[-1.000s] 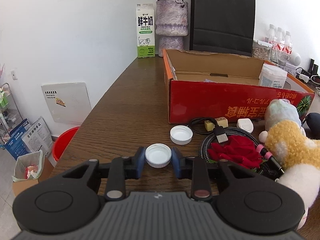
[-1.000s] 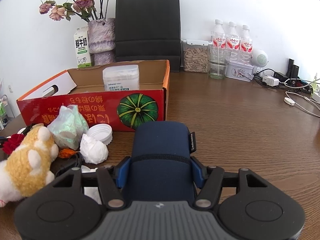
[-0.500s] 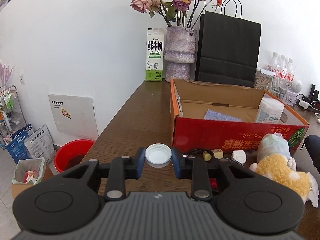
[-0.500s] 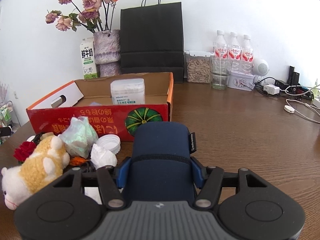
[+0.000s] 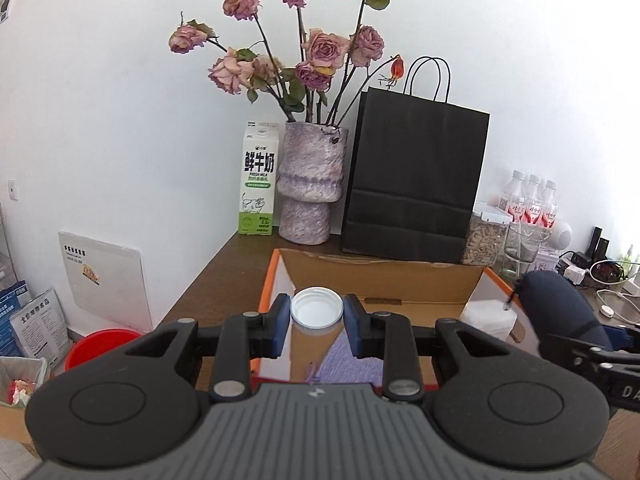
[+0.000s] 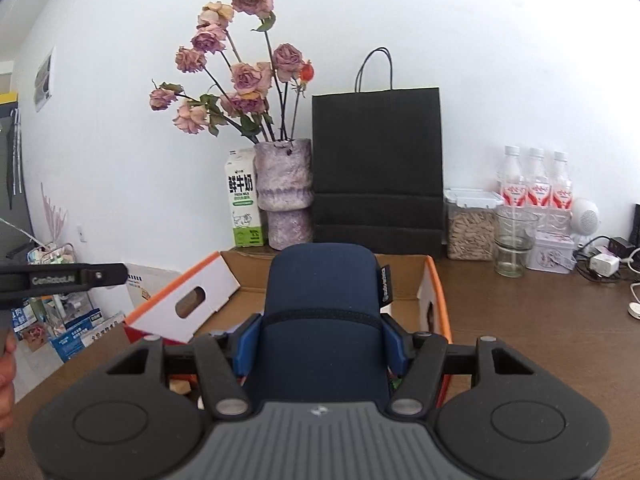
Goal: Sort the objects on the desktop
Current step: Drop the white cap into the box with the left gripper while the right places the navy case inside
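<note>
The left gripper (image 5: pixel 317 330) is clamped on a round white plastic bottle cap (image 5: pixel 317 307), its blue pads pressing the rim from both sides so the cap sits flat and face-up between them. It hangs in the air over the near left part of an open red-and-orange cardboard box (image 5: pixel 269 292), which looks to be the collecting place for the loose desk items; carried this way, the cap can probably be let fall straight inside.

The right gripper (image 6: pixel 320 344) grips a dark navy rounded fabric case (image 6: pixel 322 312) across its width, the pads squeezing its soft sides. The case stands up and away from the fingers, hanging over the near edge of the same box on its right side. In the left wrist view it shows at the far right, beside a white tub-like container (image 5: pixel 486 316) that sits in the box's right part; whether the two touch cannot be told. A purple-grey cloth (image 5: pixel 352 360) lies on the box floor below the cap.

Both loads seem lifted high enough to clear the box walls. The upright white flap with a hand slot (image 6: pixel 188 304), on the box's left, is the thing I judge most likely to catch a gripper on the way down.

Behind the box, against the wall, stand a milk carton (image 5: pixel 259 184), a mottled purple vase of dried roses (image 5: pixel 310 188) and a black paper bag (image 5: pixel 416 184).
</note>
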Tool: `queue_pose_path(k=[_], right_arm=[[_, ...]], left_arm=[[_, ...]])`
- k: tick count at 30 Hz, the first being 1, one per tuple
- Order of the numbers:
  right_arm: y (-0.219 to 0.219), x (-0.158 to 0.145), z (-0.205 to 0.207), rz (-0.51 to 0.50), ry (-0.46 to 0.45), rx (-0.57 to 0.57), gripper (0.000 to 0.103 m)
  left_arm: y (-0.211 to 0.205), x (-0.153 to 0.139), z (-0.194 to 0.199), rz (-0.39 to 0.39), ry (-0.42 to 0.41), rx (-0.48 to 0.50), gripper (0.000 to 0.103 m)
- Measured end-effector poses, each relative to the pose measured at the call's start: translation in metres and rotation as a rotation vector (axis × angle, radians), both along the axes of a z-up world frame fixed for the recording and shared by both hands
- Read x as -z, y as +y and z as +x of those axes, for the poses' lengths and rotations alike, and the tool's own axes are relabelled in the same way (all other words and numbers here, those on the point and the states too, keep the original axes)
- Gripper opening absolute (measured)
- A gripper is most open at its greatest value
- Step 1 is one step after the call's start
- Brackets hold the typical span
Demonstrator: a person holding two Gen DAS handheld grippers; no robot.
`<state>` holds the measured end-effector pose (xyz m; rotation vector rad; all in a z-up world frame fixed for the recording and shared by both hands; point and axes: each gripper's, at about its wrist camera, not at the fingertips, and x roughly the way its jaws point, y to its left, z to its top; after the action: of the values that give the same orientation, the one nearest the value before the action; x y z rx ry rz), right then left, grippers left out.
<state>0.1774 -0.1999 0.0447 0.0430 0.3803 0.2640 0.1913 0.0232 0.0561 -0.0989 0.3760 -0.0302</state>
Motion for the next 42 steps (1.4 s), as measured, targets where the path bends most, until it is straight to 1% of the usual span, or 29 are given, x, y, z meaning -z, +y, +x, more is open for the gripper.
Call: queue_pose_path(k=[2,5,9,12,14,15,17,21,25,30,34,35,36,37,38,39,41,42], right_arm=[[0.015,-0.004,0.019,0.006,0.0,-0.019,0.06],[0.033,-0.006,0.048,0.013,0.009,-0.04,0.06],[0.051,0.005,0.085,0.004,0.055,-0.053,0.06],[0.056,0.018,0.107,-0.004,0.096,-0.05,0.06],[0.057,0.028,0.118,-0.021,0.119,-0.047,0.06],[0.058,0.033,0.122,-0.032,0.131,-0.047,0.06],[0.06,0.037,0.124,-0.073,0.117,-0.038,0.06],[0.058,0.038,0.124,-0.09,0.112,-0.017,0.06],[0.054,0.04,0.122,-0.126,0.099,0.023,0.06],[0.056,0.041,0.123,-0.108,0.12,-0.012,0.06],[0.058,0.045,0.124,-0.123,0.129,-0.001,0.06],[0.058,0.044,0.124,-0.118,0.13,0.0,0.061],[0.057,0.044,0.124,-0.11,0.131,-0.001,0.063],[0.056,0.043,0.123,-0.097,0.123,0.0,0.064],[0.055,0.042,0.121,-0.085,0.104,0.003,0.072],[0.054,0.039,0.118,-0.082,0.086,0.011,0.085],[0.054,0.033,0.111,-0.084,0.05,0.015,0.094],[0.054,0.03,0.108,-0.088,0.032,0.019,0.096]], left_arm=[[-0.009,-0.001,0.014,-0.002,-0.002,-0.004,0.029],[-0.013,0.001,0.033,-0.033,-0.002,-0.021,0.029],[-0.013,0.009,0.069,-0.045,0.032,-0.048,0.029],[-0.011,0.025,0.094,-0.045,0.055,-0.052,0.029],[-0.007,0.04,0.106,-0.02,0.109,-0.05,0.029],[-0.004,0.045,0.109,-0.023,0.128,-0.055,0.029],[-0.001,0.049,0.112,-0.035,0.145,-0.057,0.029],[-0.002,0.053,0.109,-0.015,0.152,-0.058,0.029],[-0.004,0.055,0.109,-0.01,0.162,-0.052,0.029],[-0.007,0.055,0.108,0.002,0.168,-0.041,0.029],[-0.009,0.053,0.105,0.016,0.155,-0.036,0.031],[-0.009,0.053,0.104,0.019,0.151,-0.034,0.04],[-0.01,0.052,0.103,0.018,0.145,-0.03,0.06],[-0.01,0.05,0.101,0.017,0.134,-0.03,0.073],[-0.01,0.049,0.098,0.018,0.118,-0.033,0.097],[-0.01,0.046,0.095,0.017,0.095,-0.038,0.103],[-0.009,0.041,0.088,0.013,0.052,-0.045,0.103],[-0.009,0.039,0.086,0.007,0.04,-0.047,0.103]])
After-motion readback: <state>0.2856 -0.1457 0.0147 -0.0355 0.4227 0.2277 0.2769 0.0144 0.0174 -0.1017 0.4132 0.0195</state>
